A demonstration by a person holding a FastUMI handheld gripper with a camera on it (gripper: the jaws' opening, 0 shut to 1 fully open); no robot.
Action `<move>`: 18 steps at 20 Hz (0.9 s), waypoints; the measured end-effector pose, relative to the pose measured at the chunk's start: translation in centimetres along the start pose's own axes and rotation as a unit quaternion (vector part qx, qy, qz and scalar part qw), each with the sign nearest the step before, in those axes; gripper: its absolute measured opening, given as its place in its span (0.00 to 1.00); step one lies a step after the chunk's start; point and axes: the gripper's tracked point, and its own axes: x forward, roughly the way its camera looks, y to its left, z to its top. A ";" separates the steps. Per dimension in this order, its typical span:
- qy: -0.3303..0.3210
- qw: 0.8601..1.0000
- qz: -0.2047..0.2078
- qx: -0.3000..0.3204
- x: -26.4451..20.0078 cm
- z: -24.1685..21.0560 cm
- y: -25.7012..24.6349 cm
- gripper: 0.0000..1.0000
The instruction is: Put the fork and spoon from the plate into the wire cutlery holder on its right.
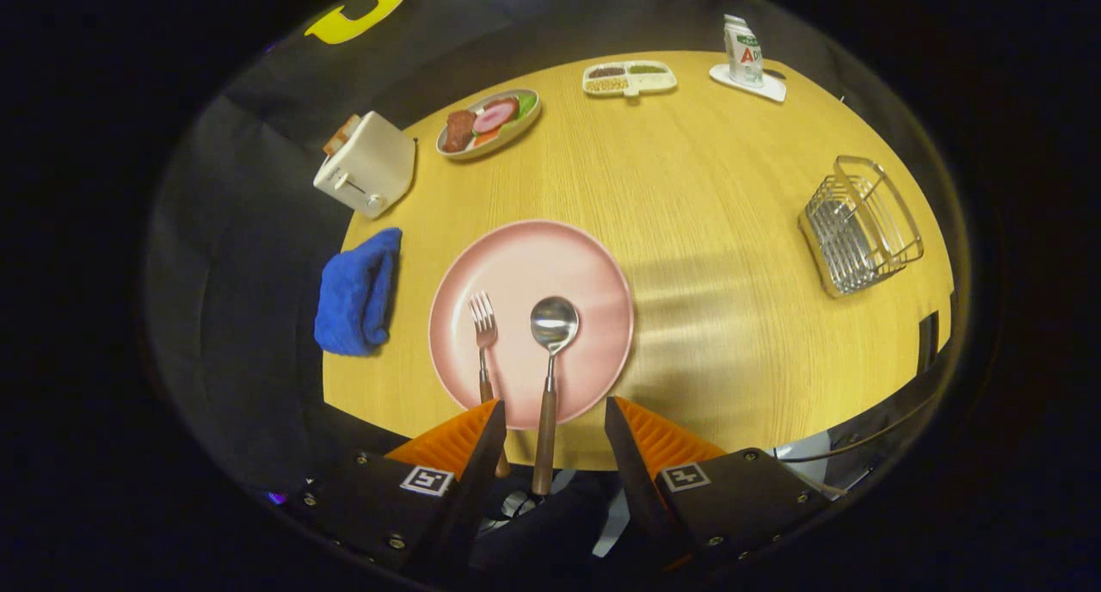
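Round wooden table (688,196) (pale grain) carries plate (593,274), wire holder (860,226), toaster (365,166), blue cloth (357,291).
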 end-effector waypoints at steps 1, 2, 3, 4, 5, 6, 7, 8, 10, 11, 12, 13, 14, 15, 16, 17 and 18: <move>0.008 1.000 -0.001 -0.003 0.4 -0.5 -0.1 0.72; 0.017 1.000 -0.004 -0.006 0.8 -1.0 -0.2 0.72; 0.022 1.000 -0.006 -0.010 1.2 -1.4 -0.1 0.72; 0.029 0.999 -0.009 -0.014 1.8 -1.7 -0.1 0.72; 0.035 0.999 -0.010 -0.017 2.1 -2.0 -0.1 0.59; 0.042 0.999 -0.013 -0.018 2.5 -2.3 0.0 0.58; 0.051 0.998 -0.014 -0.019 2.8 -2.7 0.1 0.58; 0.058 0.998 -0.017 -0.020 3.2 -3.0 0.1 0.58; 0.066 0.997 -0.026 -0.032 3.4 -3.2 -0.1 0.58; 0.073 0.997 -0.025 -0.030 4.2 -3.6 0.1 0.48; 0.082 0.996 -0.021 -0.030 4.3 -4.1 0.4 0.38; 0.089 0.995 -0.025 -0.032 4.5 -4.4 0.3 0.40; 0.091 0.995 -0.028 -0.034 4.2 -5.1 0.2 0.42; 0.090 0.995 -0.038 -0.031 4.3 -4.4 0.0 0.29; 0.095 0.994 -0.036 -0.033 4.4 -4.4 -0.2 0.17; 0.088 0.995 -0.035 -0.026 4.5 -4.2 -0.2 0.17; 0.079 0.996 -0.031 -0.012 5.4 -4.2 -0.2 0.17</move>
